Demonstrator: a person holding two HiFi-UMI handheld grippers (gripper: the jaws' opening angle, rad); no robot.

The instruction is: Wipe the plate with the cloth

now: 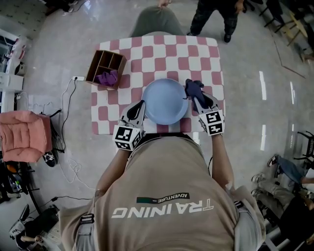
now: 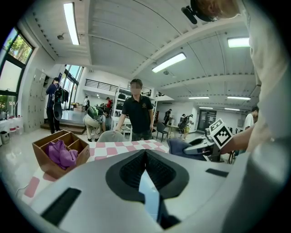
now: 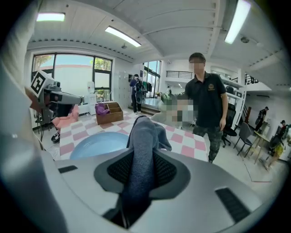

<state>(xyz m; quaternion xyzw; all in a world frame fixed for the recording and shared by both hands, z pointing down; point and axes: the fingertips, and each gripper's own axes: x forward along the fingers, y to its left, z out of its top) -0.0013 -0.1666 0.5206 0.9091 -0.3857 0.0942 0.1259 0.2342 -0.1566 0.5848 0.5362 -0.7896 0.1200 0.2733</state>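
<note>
A light blue plate (image 1: pixel 165 101) lies near the front of the checkered table (image 1: pixel 162 49). My left gripper (image 1: pixel 142 104) is shut on its near-left rim; in the left gripper view the thin blue plate edge (image 2: pixel 149 193) shows clamped between the jaws. My right gripper (image 1: pixel 196 96) is at the plate's right edge, shut on a dark blue cloth (image 1: pixel 193 88) that bunches out past its tips. In the right gripper view the cloth (image 3: pixel 144 136) runs up between the jaws and hangs above the table, with the plate (image 3: pixel 97 143) just left of it.
A wooden divided box (image 1: pixel 105 68) with a purple cloth in it sits at the table's far left corner. A person (image 1: pixel 216 14) stands beyond the far edge beside a grey chair back (image 1: pixel 156 22). A pink cushioned seat (image 1: pixel 24 135) stands on the floor at left.
</note>
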